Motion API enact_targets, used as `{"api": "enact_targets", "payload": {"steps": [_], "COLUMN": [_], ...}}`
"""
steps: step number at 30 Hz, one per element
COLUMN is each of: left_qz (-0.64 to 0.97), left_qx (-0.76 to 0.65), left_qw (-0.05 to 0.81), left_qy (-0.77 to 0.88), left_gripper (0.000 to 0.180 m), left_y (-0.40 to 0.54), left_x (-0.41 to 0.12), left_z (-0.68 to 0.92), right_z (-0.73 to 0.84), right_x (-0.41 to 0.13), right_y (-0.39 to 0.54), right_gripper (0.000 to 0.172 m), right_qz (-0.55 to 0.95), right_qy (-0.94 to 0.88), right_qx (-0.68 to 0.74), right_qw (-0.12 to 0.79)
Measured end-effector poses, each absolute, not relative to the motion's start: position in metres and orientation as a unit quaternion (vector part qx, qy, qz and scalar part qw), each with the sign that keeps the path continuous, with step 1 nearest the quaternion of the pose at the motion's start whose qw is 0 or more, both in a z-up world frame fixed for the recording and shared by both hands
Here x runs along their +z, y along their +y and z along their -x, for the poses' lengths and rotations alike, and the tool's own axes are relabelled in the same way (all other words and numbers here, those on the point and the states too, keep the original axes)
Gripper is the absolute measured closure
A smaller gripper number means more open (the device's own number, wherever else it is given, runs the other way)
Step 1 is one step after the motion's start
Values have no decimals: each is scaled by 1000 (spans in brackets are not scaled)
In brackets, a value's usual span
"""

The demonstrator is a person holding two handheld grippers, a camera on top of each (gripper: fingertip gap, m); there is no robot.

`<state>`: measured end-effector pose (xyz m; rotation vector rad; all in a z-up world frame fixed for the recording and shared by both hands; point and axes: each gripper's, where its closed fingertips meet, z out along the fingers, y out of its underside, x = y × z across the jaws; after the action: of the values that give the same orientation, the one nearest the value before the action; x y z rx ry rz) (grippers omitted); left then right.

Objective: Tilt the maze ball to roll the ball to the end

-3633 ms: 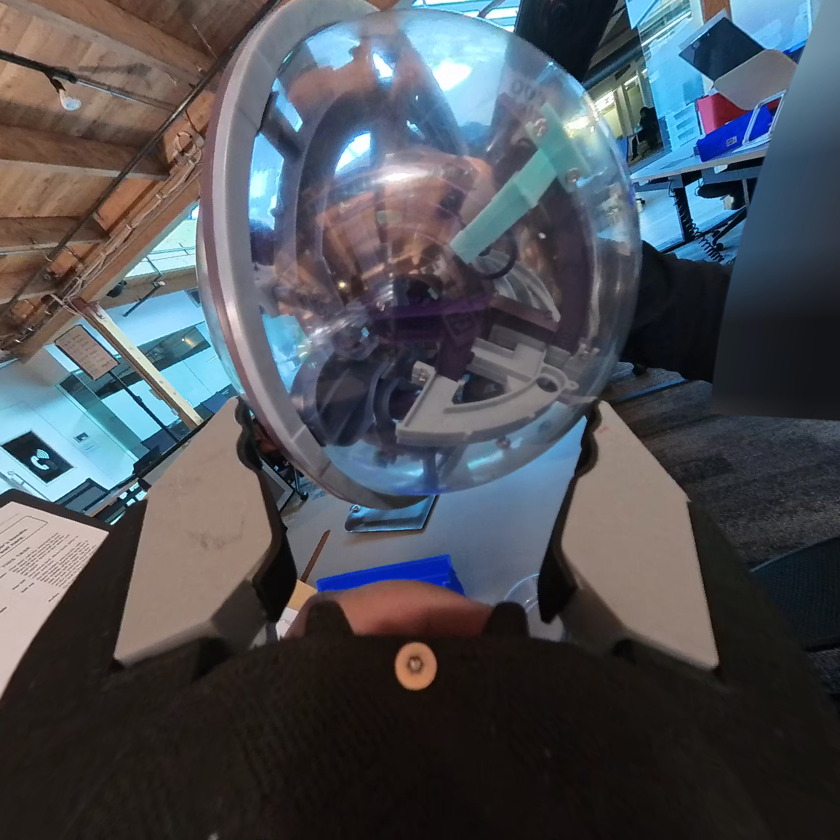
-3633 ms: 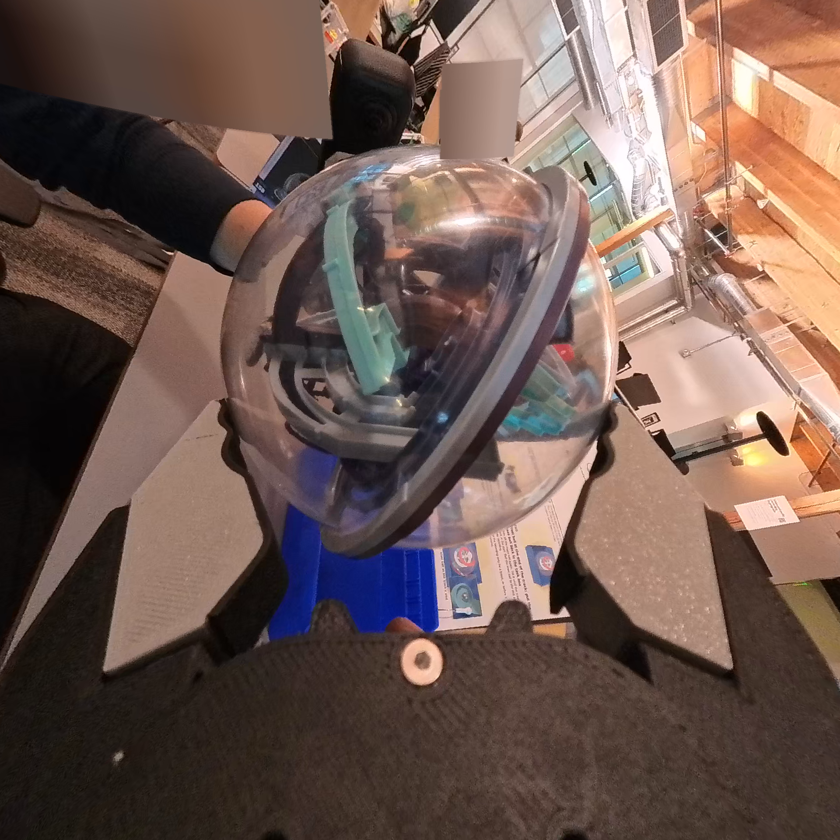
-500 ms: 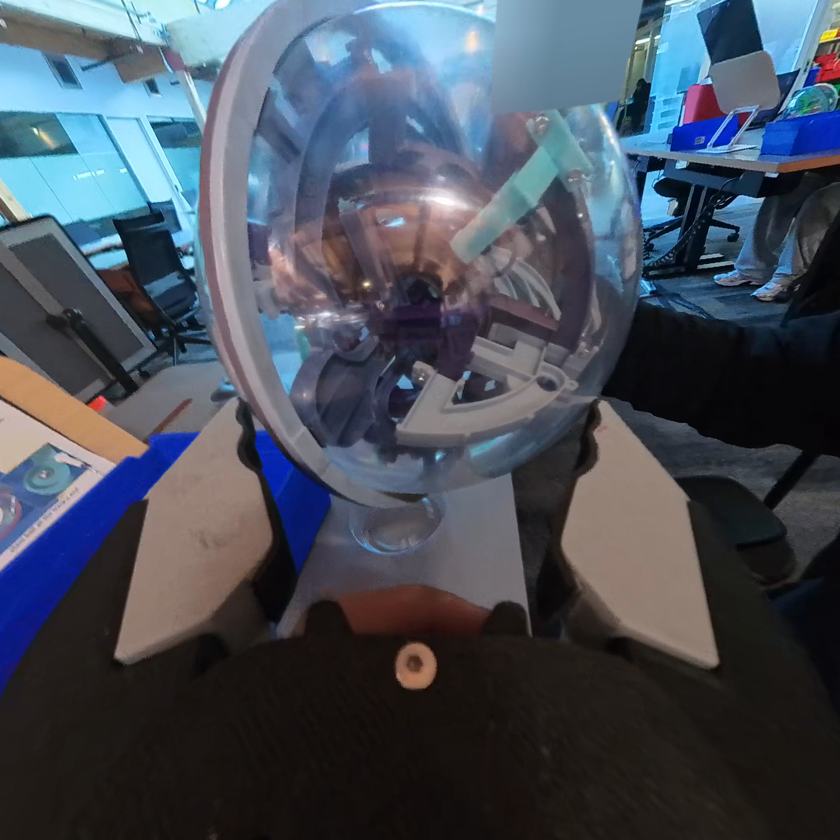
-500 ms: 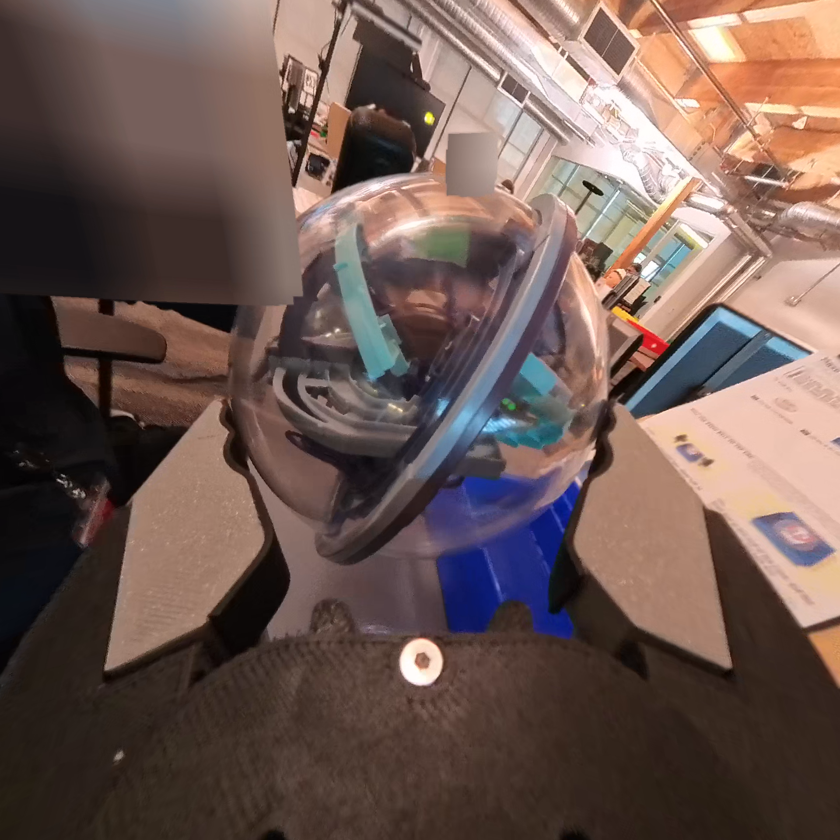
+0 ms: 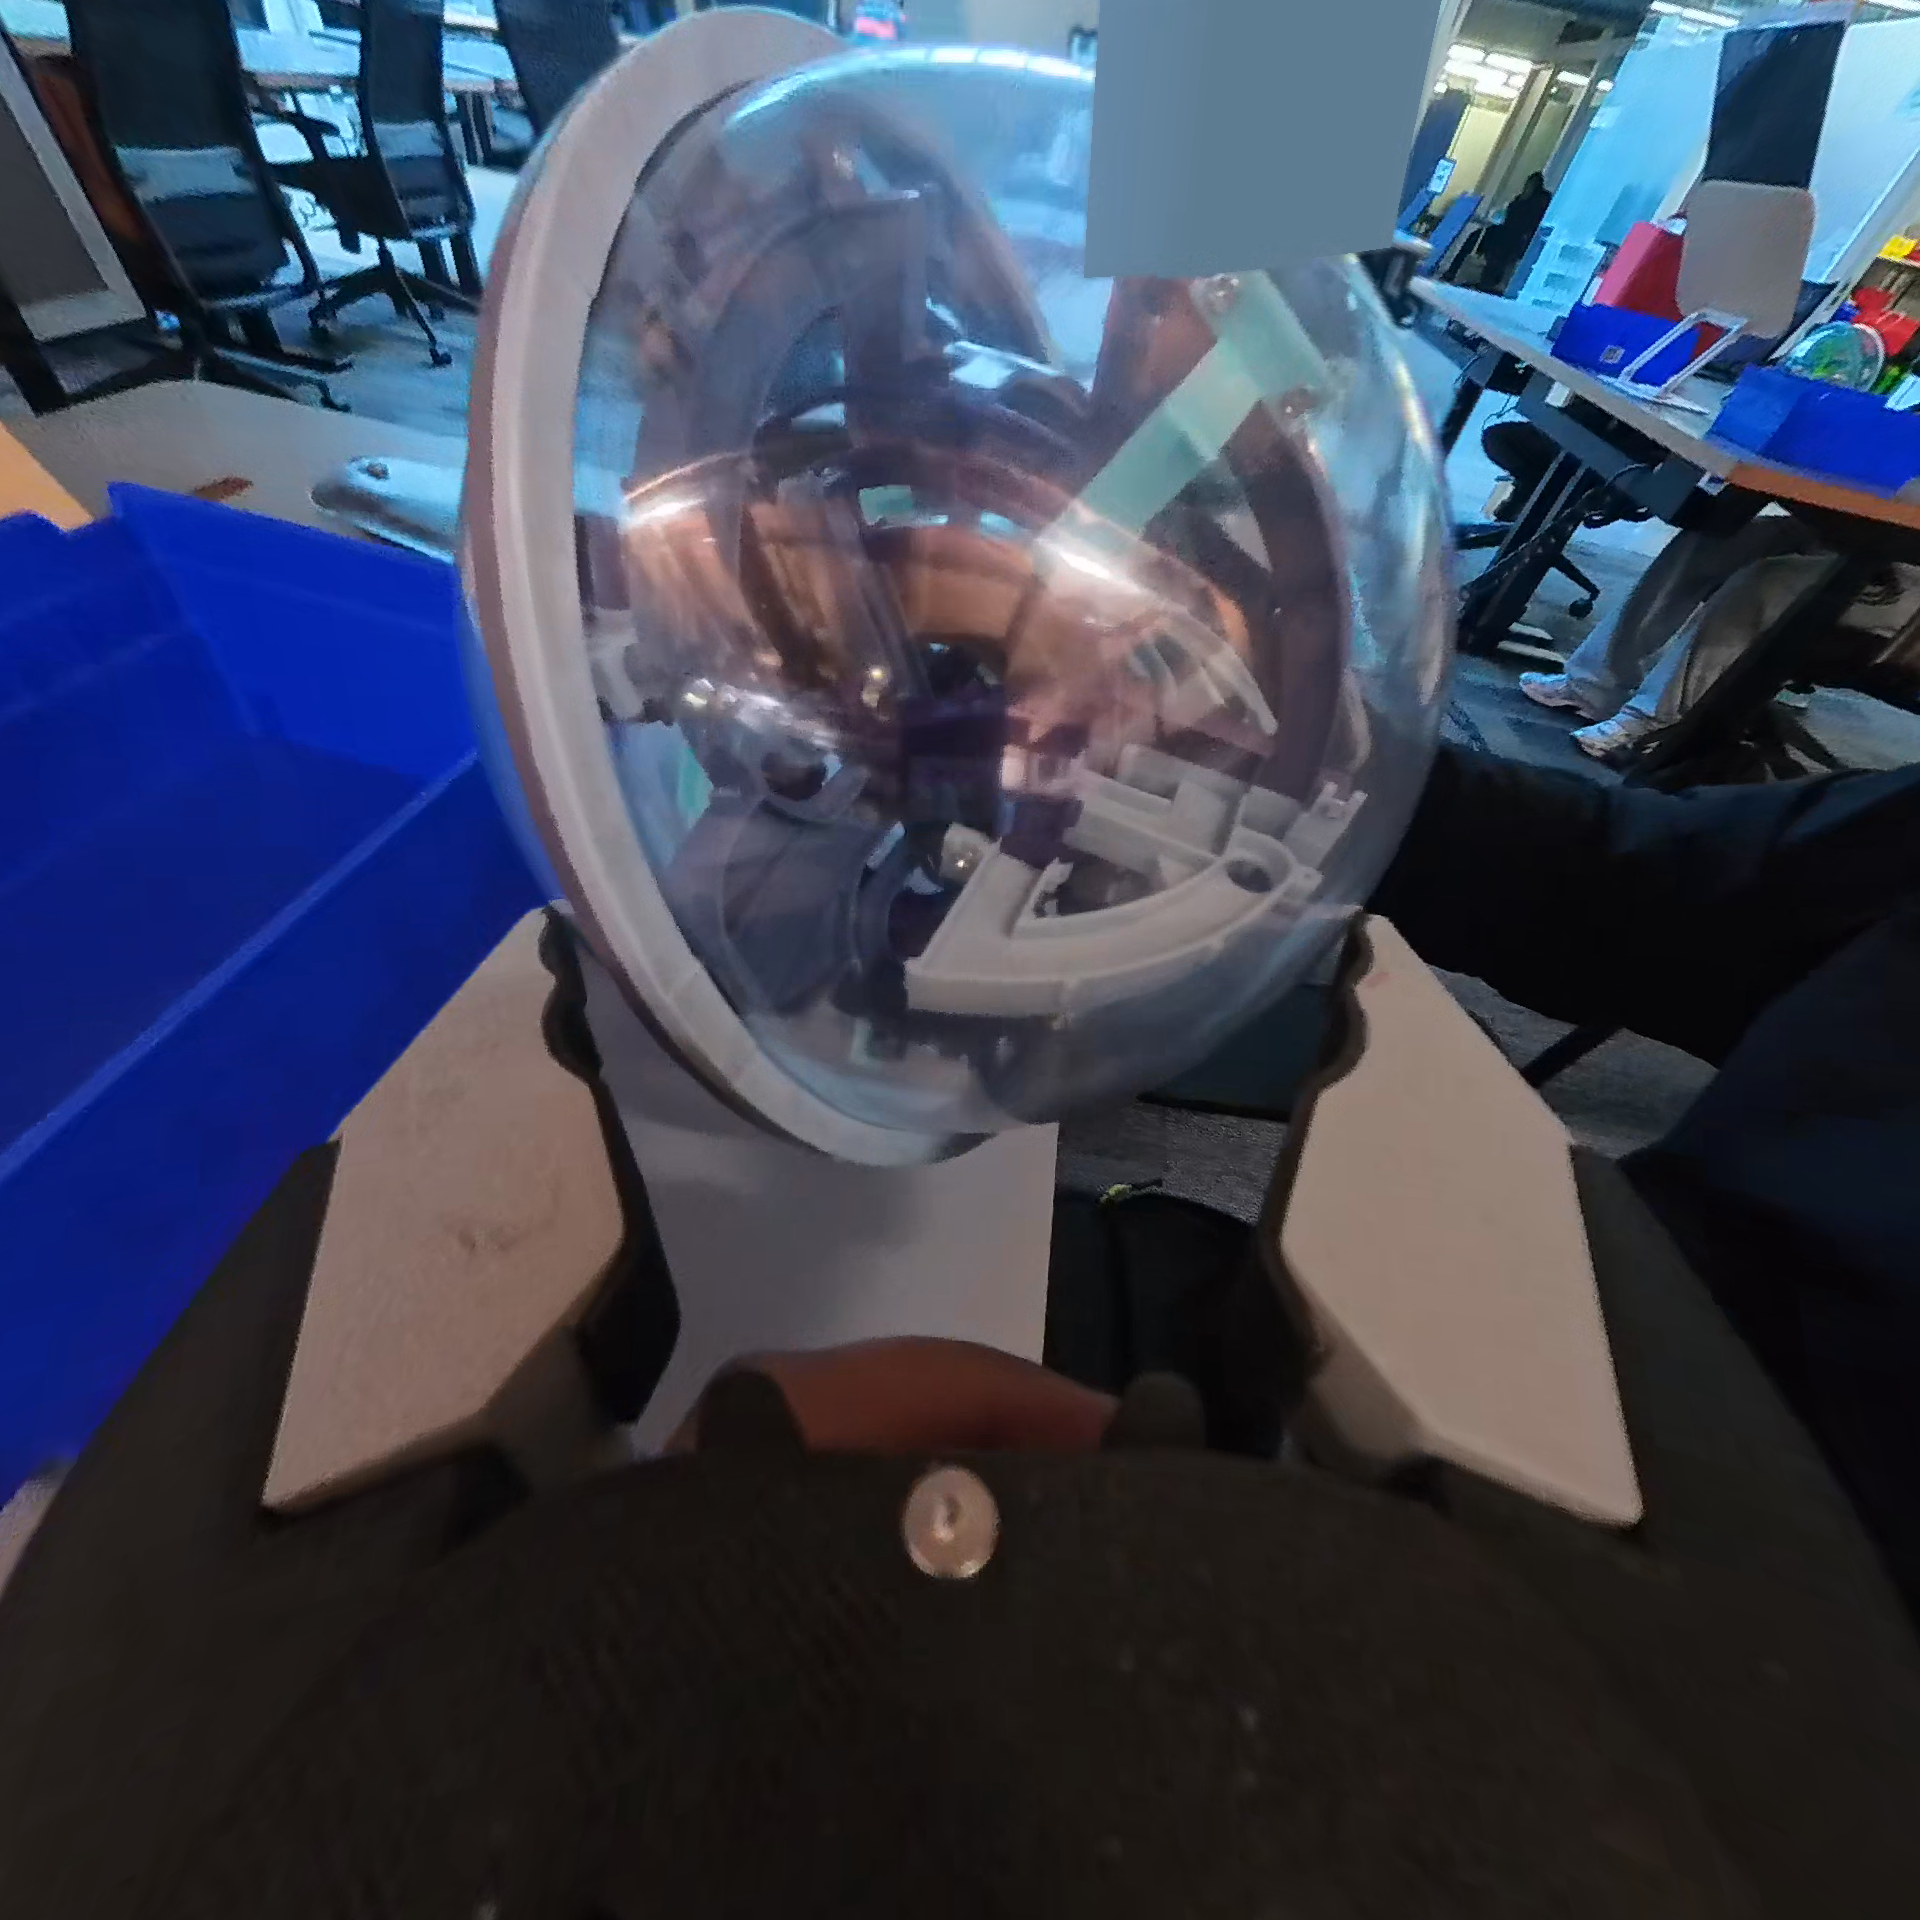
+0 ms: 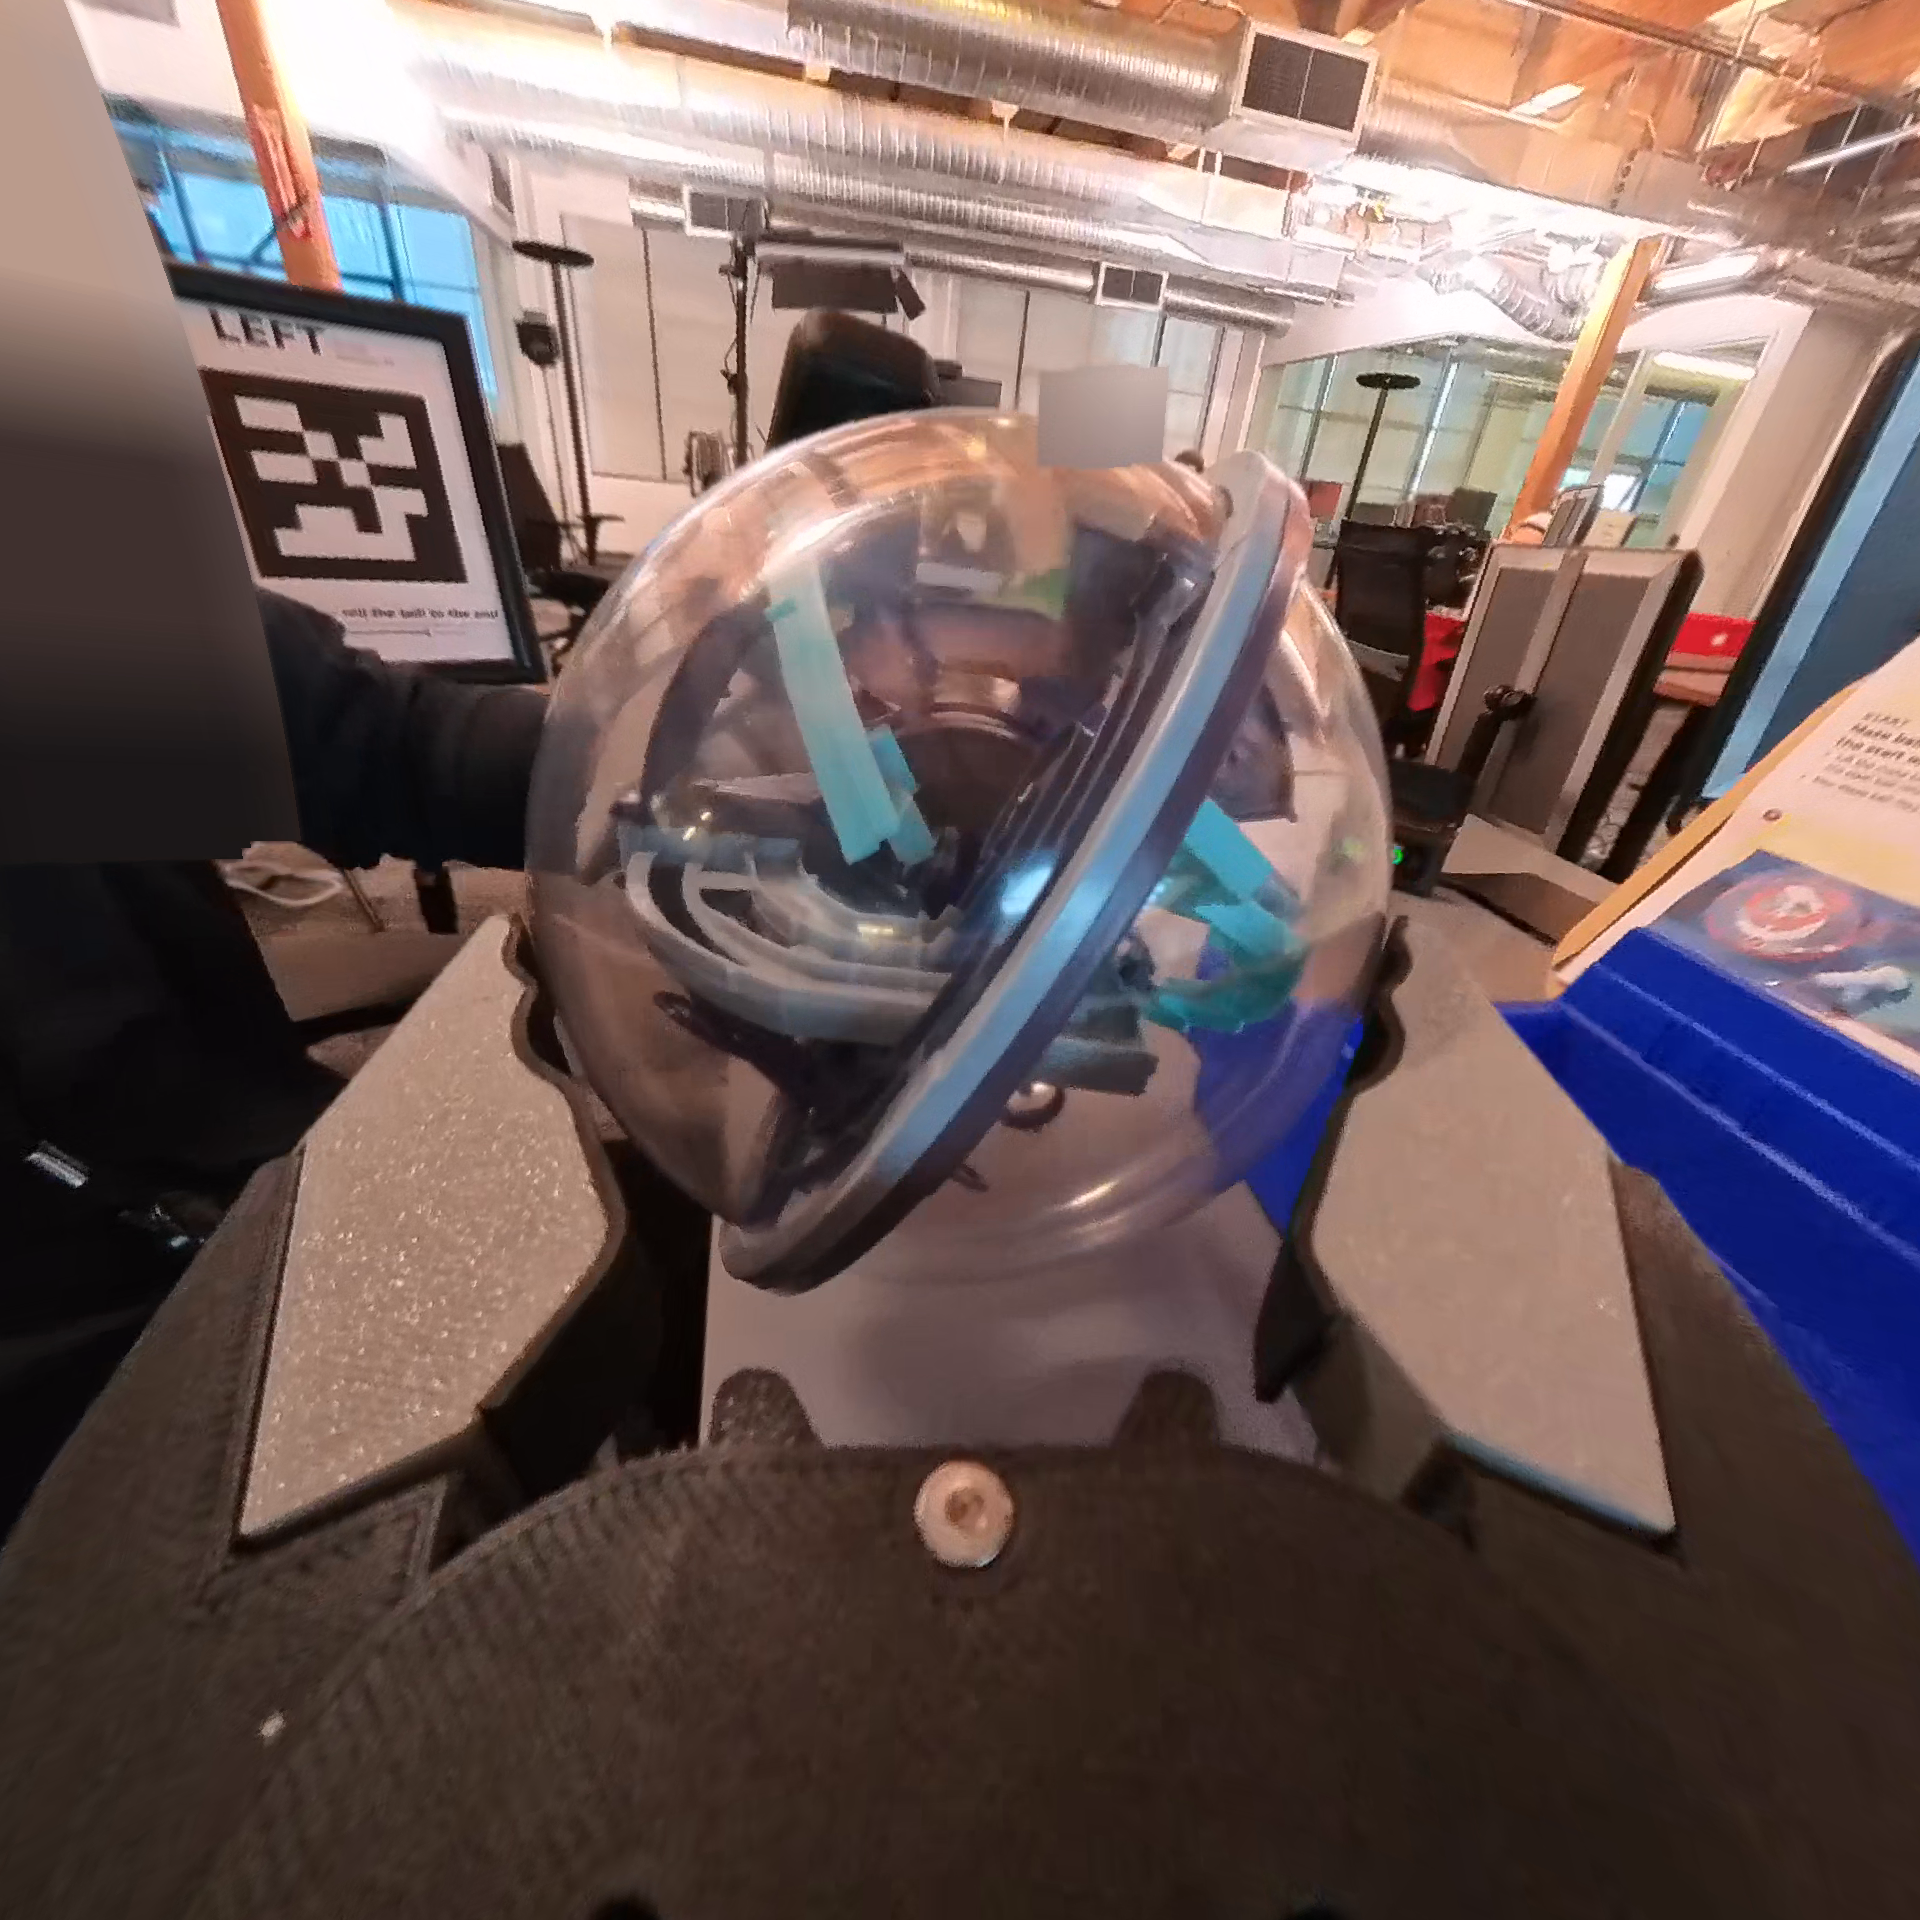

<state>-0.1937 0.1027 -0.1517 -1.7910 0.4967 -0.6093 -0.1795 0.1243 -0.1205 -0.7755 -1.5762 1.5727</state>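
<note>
**Maze ball clamped between both grippers above the table**

Left wrist view: the left gripper (image 5: pixel 951 935) has its 2 fingers spread wide and pressed against opposite sides of the maze ball (image 5: pixel 956 582), a clear sphere that fills the space between and beyond the fingertips. The left finger (image 5: pixel 457 1195) meets the sphere by its pale grey equator ring (image 5: pixel 540 623), which runs tilted from the upper left down to just ahead of the palm. The right finger (image 5: pixel 1444 1226) touches the clear dome on the other side. Inside the dome, a grey curved track (image 5: pixel 1091 935) sits low, near the right fingertip, with a green strip (image 5: pixel 1195 416) higher up. A small shiny ball (image 5: pixel 961 857) shows at the inner end of the grey track, though blur leaves this uncertain. Left of the left finger lies a blue bin (image 5: pixel 208 779); between the fingers, below the sphere, is the grey table (image 5: pixel 852 1247). A dark sleeve (image 5: pixel 1662 883) reaches in beyond the right finger.

Right wrist view: the right gripper (image 6: pixel 956 966) likewise grips the maze ball (image 6: pixel 935 831), both fingers wide apart with their tips against the sphere. The ring (image 6: pixel 1091 883) runs diagonally from the upper right to the lower left here. Turquoise pieces (image 6: pixel 1226 935) sit toward the right finger (image 6: pixel 1455 1247), grey tracks (image 6: pixel 748 935) toward the left finger (image 6: pixel 436 1247). The blue bin (image 6: pixel 1714 1091) lies right of the right finger
</note>
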Motion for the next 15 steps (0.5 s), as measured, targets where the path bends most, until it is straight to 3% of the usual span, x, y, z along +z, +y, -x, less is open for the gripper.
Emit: {"api": "enact_targets", "payload": {"steps": [15], "left_qz": [788], "left_qx": [-246], "left_qw": [520], "left_qy": [222], "left_gripper": [55], "left_y": [103], "left_x": [-161], "left_z": [194], "right_z": [174], "right_x": [-109], "right_y": [135], "right_gripper": [24], "right_qz": [292], "right_qy": [-515], "right_qx": [725], "right_qw": [351]}}
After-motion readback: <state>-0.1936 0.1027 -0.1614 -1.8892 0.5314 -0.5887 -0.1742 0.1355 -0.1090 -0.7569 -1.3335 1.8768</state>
